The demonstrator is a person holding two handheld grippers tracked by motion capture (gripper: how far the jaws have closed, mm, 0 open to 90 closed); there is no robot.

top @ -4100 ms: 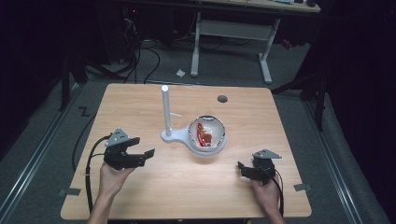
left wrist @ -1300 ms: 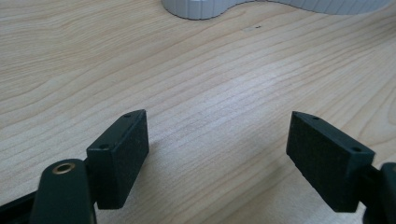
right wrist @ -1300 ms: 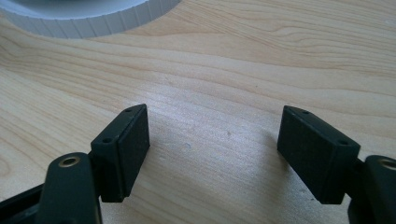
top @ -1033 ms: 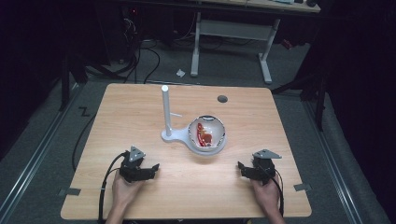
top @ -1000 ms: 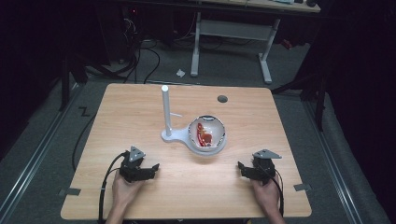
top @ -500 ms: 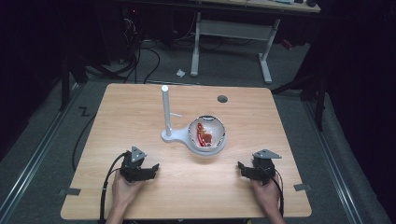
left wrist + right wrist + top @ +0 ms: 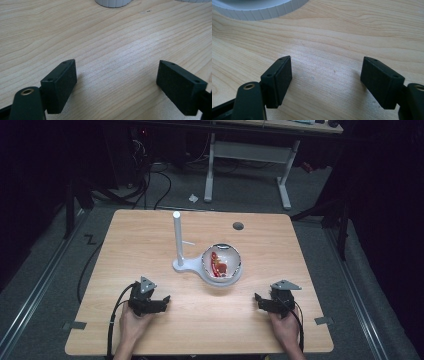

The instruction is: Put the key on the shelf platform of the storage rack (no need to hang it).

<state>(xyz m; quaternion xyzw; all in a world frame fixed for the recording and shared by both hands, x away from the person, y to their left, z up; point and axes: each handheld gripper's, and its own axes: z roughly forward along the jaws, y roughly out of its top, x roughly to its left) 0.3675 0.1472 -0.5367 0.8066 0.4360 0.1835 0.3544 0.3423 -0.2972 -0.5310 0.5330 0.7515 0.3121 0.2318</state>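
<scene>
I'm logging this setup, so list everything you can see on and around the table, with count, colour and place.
Table: one, light wood, centre of the high view.
Stand with upright post: one, white, mid-table.
Bowl: one, white, right of the stand's base, holding red pieces.
Round hole: one, dark, far right part of the tabletop.
Desk frame: one, white legs, on the floor behind the table.
Left tool: one, black, near left edge, jaws open with nothing between, just been opening.
Right tool: one, black, near right edge, jaws open, nothing between.

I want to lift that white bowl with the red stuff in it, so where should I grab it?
Probably the bowl's near rim, fingers straddling the thin wall from above. Come in from its right, since the white stand crowds the left. The right gripper is open and nearer that side.
</scene>
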